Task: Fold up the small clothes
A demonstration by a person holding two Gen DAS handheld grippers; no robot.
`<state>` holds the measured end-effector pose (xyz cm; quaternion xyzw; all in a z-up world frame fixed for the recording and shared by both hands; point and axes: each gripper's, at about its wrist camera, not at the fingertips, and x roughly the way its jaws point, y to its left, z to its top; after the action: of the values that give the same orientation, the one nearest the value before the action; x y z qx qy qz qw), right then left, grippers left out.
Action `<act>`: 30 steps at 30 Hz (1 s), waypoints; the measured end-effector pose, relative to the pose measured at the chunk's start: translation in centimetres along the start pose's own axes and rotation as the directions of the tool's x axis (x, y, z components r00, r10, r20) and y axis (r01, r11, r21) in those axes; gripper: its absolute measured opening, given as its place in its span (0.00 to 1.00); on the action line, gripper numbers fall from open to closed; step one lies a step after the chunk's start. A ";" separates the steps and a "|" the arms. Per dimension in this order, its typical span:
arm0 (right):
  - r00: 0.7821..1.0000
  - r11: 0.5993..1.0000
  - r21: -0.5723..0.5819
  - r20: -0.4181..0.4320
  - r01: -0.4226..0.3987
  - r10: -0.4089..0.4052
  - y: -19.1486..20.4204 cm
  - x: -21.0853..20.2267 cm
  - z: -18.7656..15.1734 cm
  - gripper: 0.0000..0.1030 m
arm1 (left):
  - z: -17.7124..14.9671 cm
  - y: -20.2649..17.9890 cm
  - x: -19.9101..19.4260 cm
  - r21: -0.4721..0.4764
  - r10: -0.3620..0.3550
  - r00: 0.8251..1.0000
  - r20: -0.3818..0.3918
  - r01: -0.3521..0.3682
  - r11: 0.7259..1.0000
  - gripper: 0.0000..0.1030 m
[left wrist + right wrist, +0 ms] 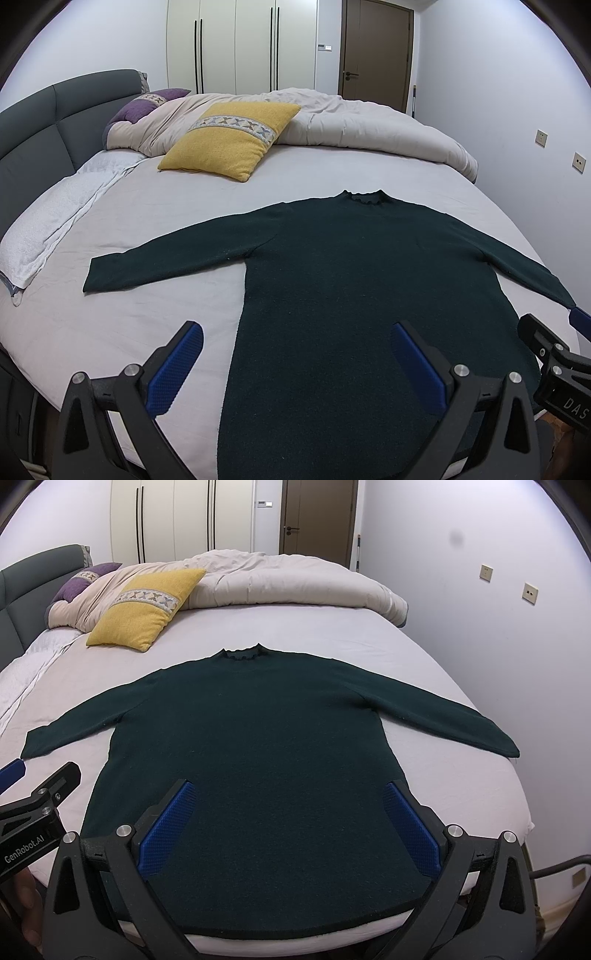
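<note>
far left, a grey headboard is seen, with a white towel laid along that side of the bed. a purple pillow and a yellow cushion are propped near the head, backed by a bunched pale duvet. bare sheet is left between cushion and collar.

moving in, the left claw is held spread wide, its blue pads well apart, nothing gripped; its left pad is seen over bare sheet, its right one over the sweater's body.

centre, the dark green sweater is spread flat on the sheet, collar away from the cameras, both sleeves stretched outward. its hem is laid just inside the near mattress edge. the left cuff is stopped with open sheet beyond it.

further right, the right claw is likewise held wide open over the lower body, nothing caught between its pads.

the right cuff is ended close to the bed's right edge, with a white wall beyond.
</note>
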<state>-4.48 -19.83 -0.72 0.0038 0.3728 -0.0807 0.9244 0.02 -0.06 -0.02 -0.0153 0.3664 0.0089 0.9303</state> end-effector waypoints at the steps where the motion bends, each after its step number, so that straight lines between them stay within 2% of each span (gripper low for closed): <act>1: 1.000 1.000 0.000 -0.001 0.001 -0.001 0.0 0.0 0.0 1.00 | 0.0 0.0 0.0 0.000 0.000 1.000 0.000 0.000 1.000 1.00; 12: 1.000 1.000 -0.004 -0.006 0.000 0.000 0.7 0.3 -0.6 1.00 | 0.0 0.0 0.0 -0.001 -0.002 1.000 -0.001 0.002 1.000 1.00; 20: 1.000 1.000 -0.012 -0.020 -0.002 0.001 1.2 1.2 -0.5 1.00 | -1.4 1.7 -0.4 -0.002 -0.004 1.000 -0.004 0.004 1.000 1.00; 30: 0.999 1.000 -0.018 -0.042 0.000 0.000 1.7 2.1 -0.2 1.00 | -1.8 2.0 1.0 -0.012 -0.007 1.000 -0.022 0.007 1.000 1.00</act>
<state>-2.83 -18.45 -2.39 -0.0030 0.3929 -0.0772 0.9163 -0.54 1.88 -2.01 -0.0221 0.3765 0.0078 0.9261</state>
